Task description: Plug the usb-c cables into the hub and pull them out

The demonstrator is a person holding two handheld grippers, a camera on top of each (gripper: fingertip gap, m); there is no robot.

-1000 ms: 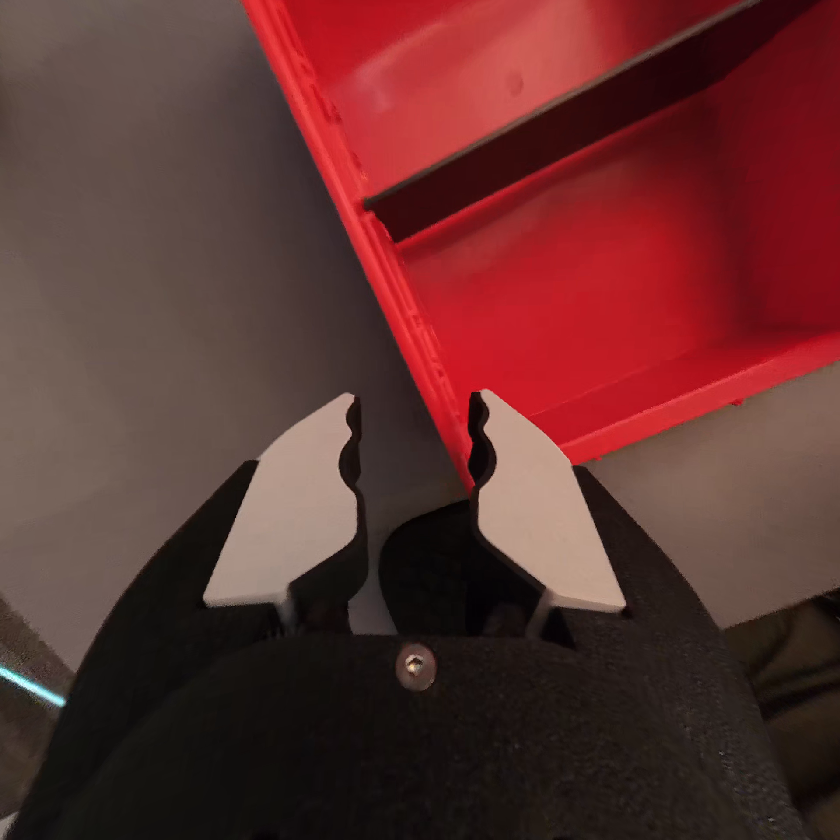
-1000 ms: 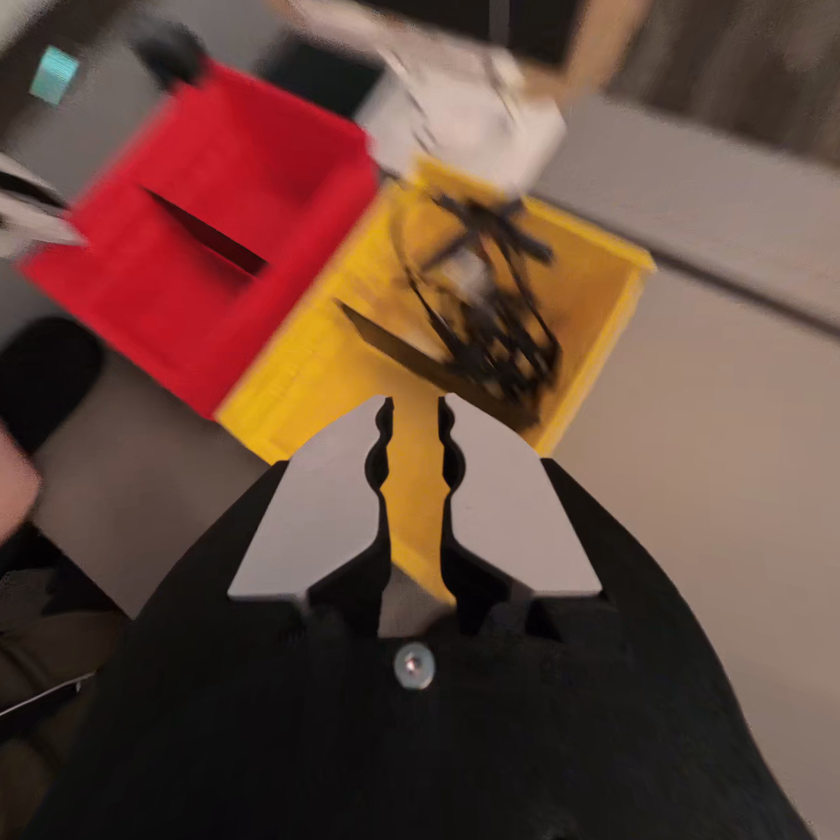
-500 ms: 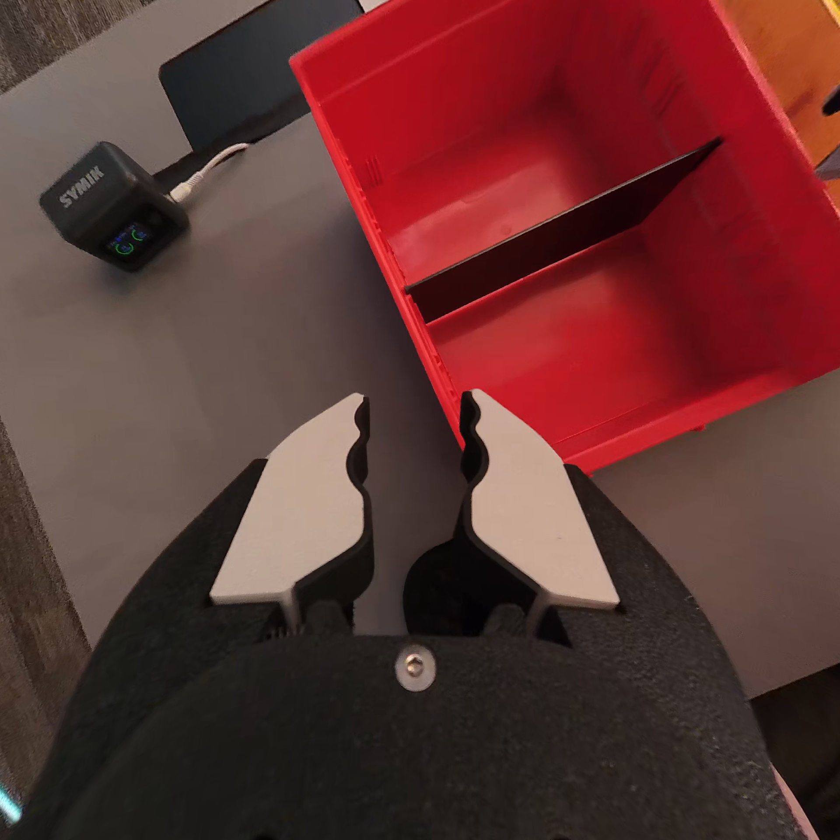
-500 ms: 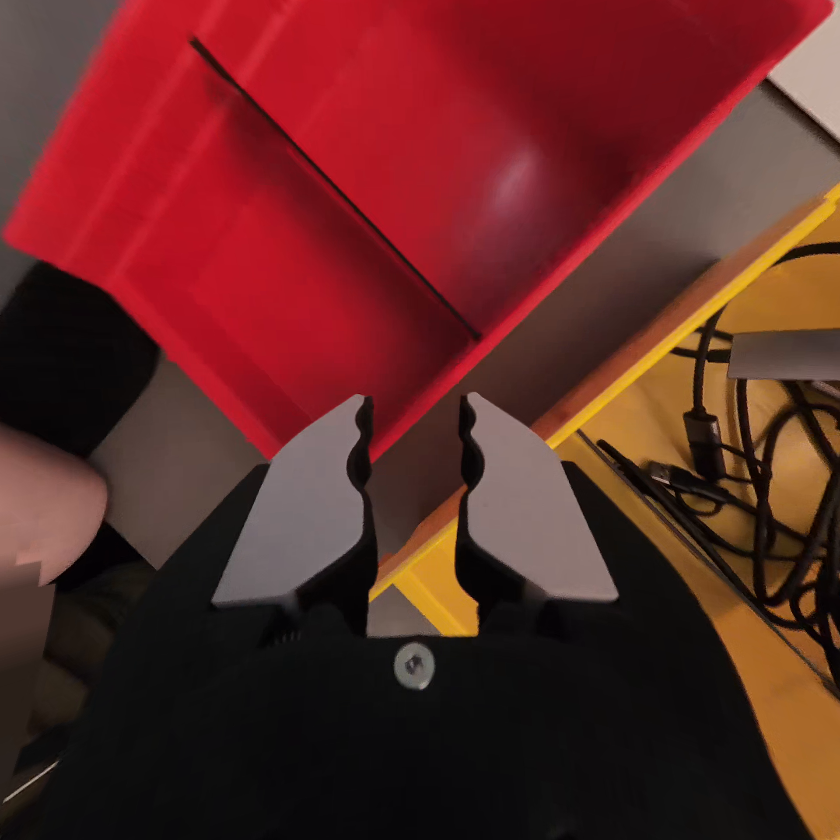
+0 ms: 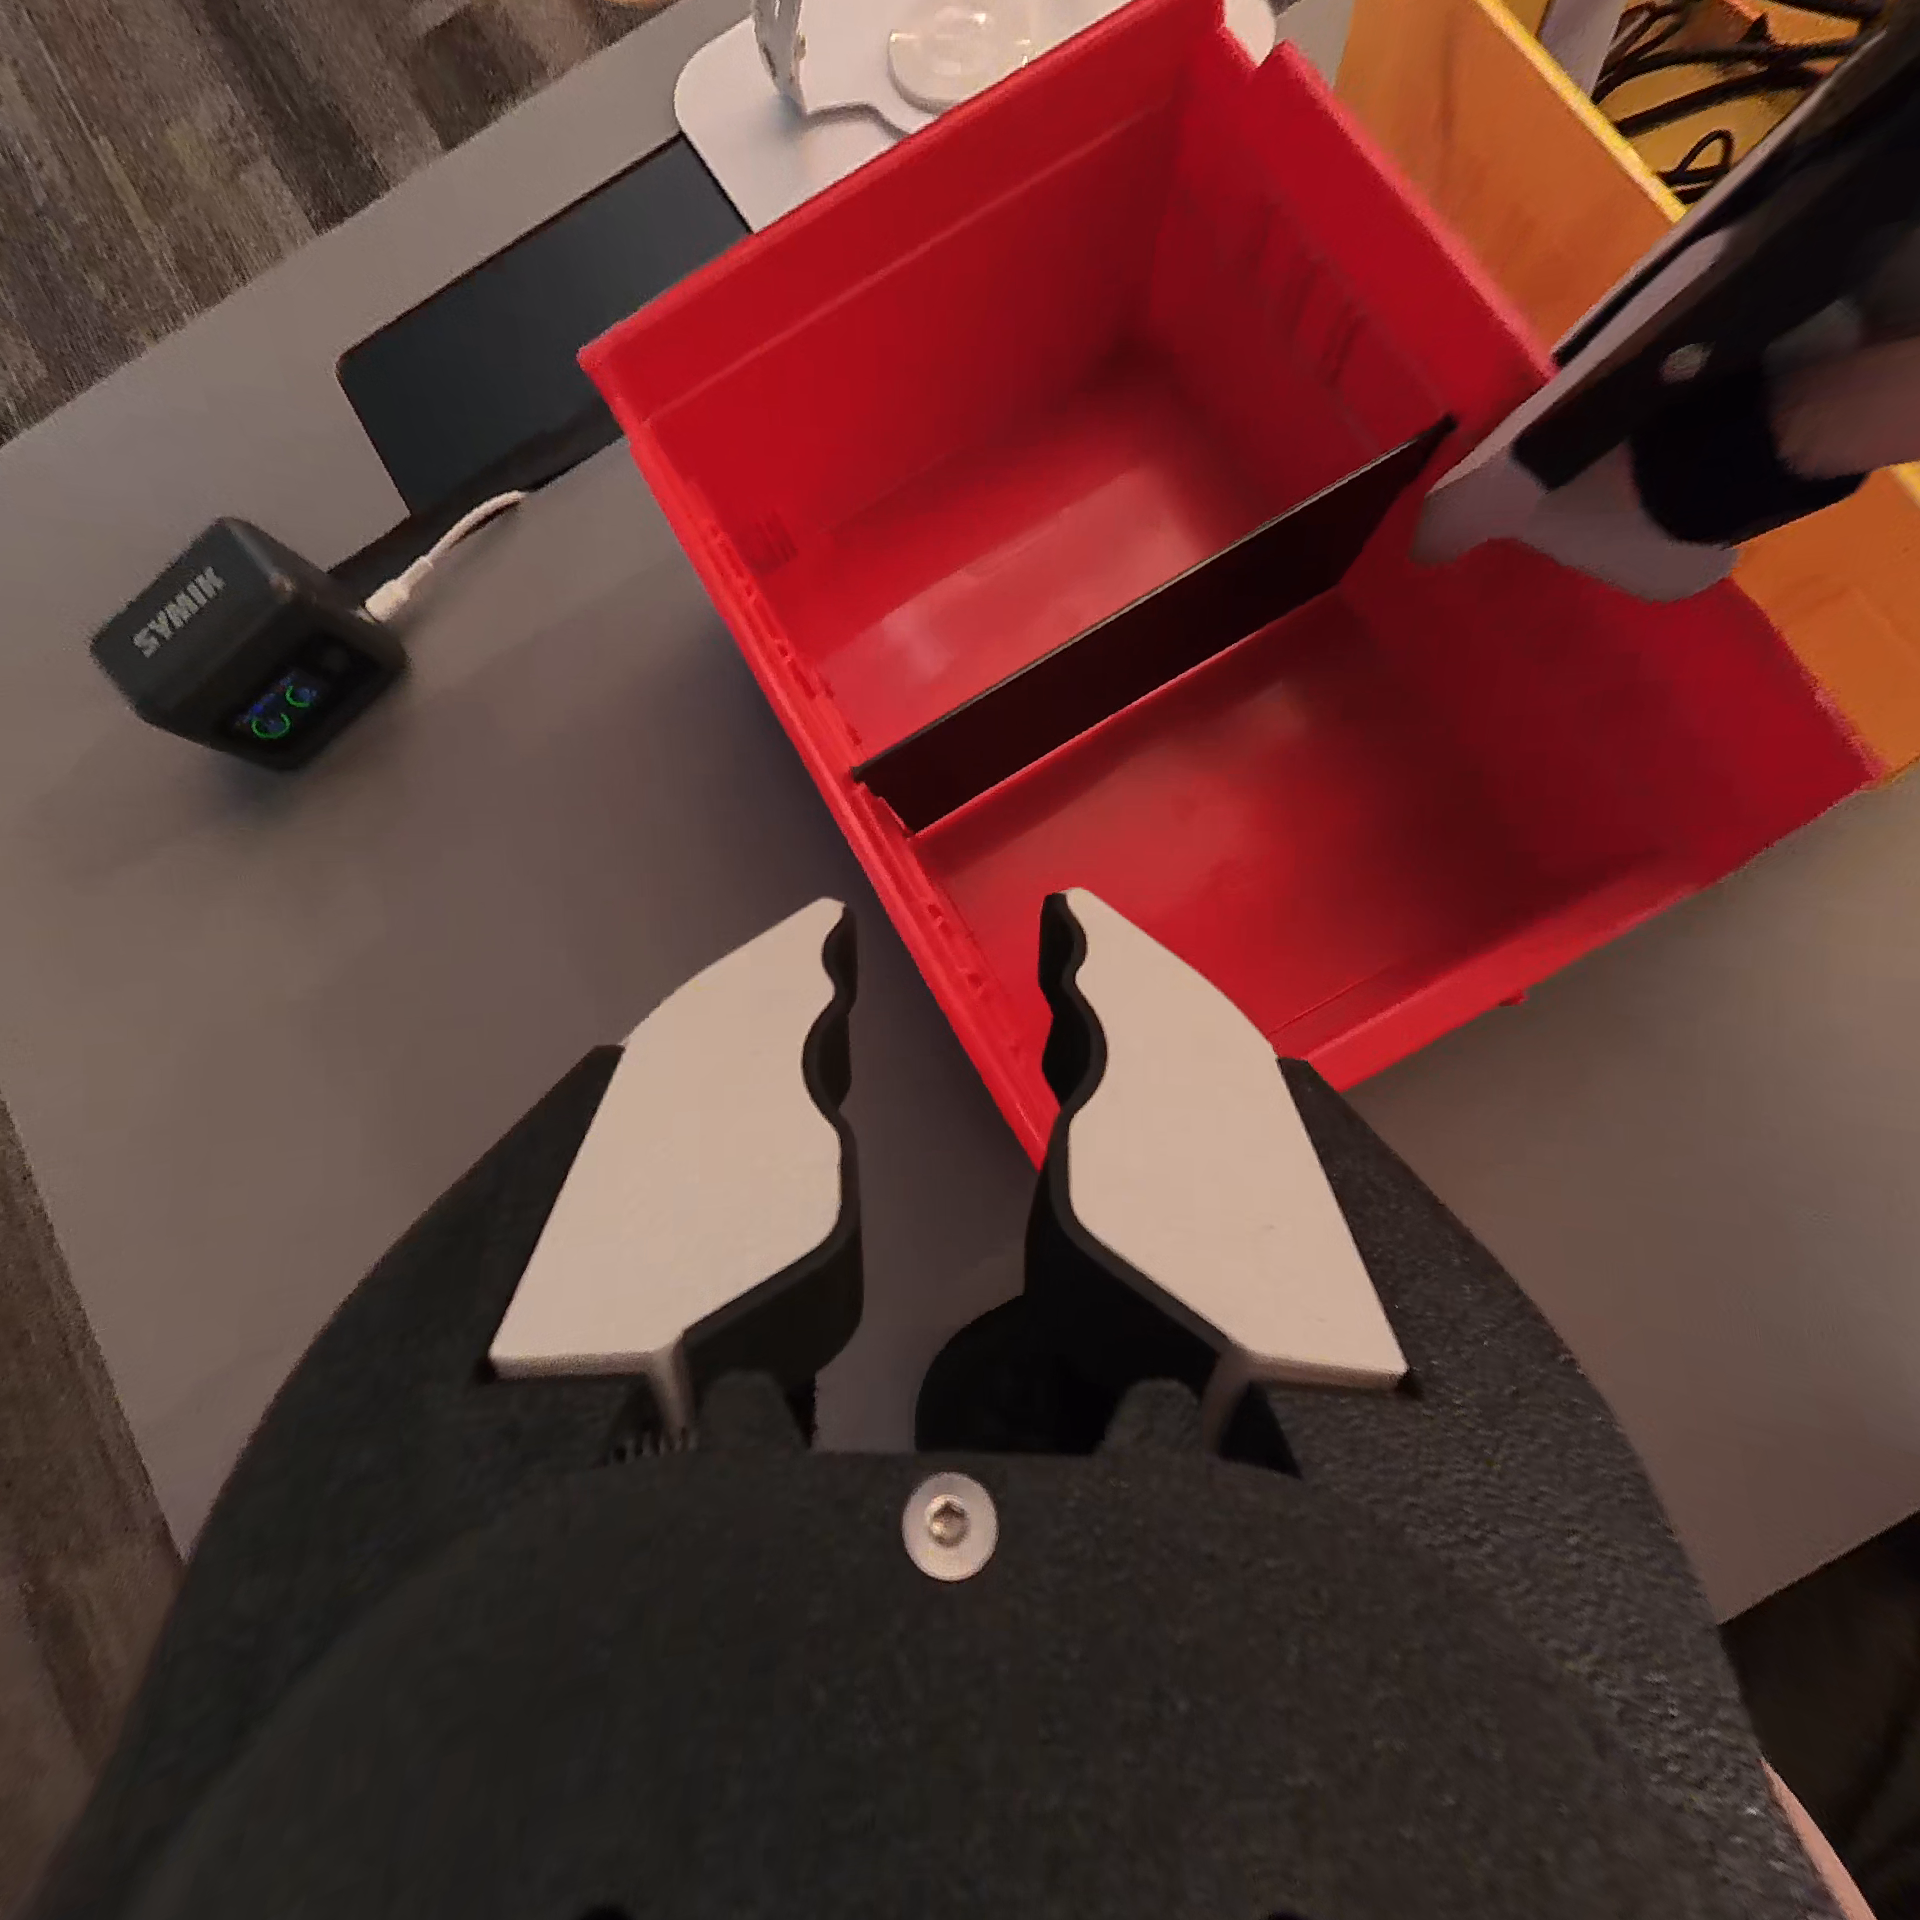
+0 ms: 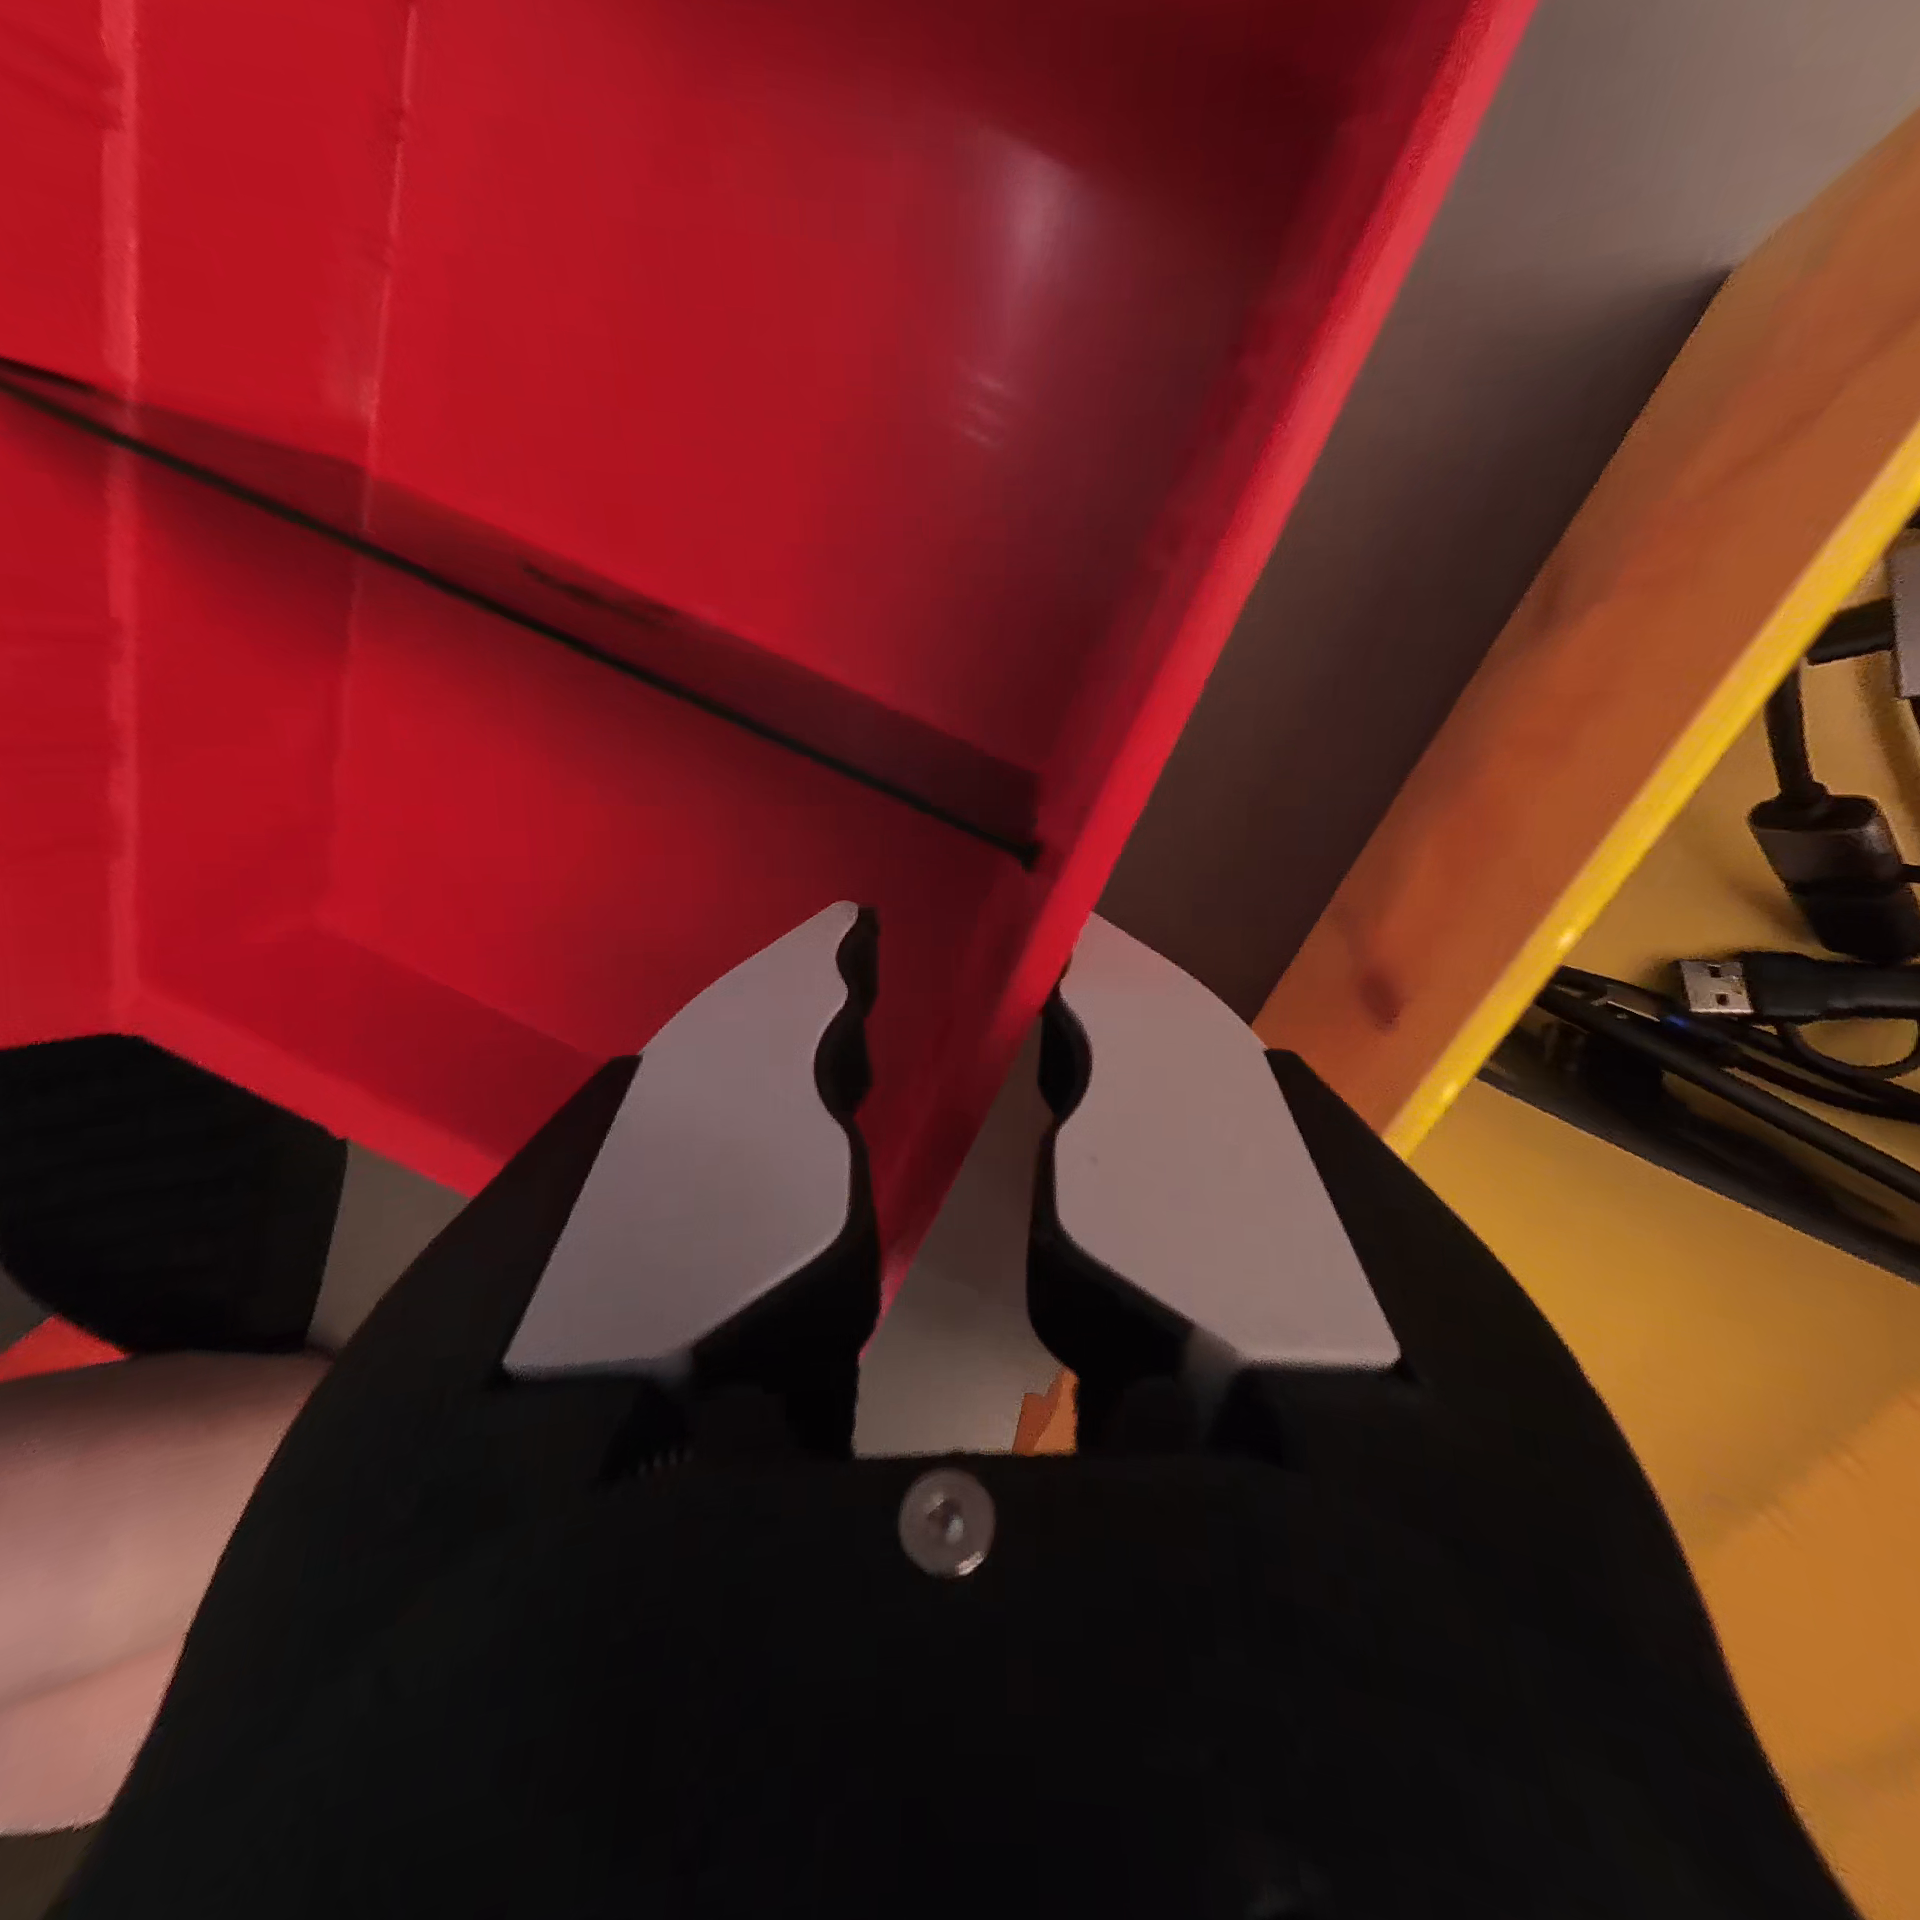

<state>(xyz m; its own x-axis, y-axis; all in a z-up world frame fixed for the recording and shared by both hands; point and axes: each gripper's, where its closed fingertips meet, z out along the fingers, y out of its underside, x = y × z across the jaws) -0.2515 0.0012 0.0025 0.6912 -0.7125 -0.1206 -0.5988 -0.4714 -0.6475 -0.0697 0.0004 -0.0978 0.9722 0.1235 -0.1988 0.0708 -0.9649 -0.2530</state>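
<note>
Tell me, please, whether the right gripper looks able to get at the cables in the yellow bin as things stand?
Probably yes. The right gripper is open and holds nothing, its fingers astride the red bin's wall. The cables lie uncovered in the open-topped yellow bin beside it, so it need only lift clear and shift across.

the left gripper [image 5: 948,920] hangs over a grey table [image 5: 312,987], its two pale fingers [image 5: 707,1143] apart with nothing between them. the near left wall of a red bin [image 5: 1143,312] runs through the gap. a black divider [image 5: 1143,644] splits the bin into two compartments, both bare. the right gripper [image 5: 1455,520] comes in from the upper right, its tip at the bin's right wall by the divider's end; whether it touches is unclear. a yellow bin [image 5: 1475,156] with dark cables [image 5: 1704,73] stands just beyond. a small black box [image 5: 249,644] with a lit screen and a white cord [image 5: 436,551] sits to the left.
</note>
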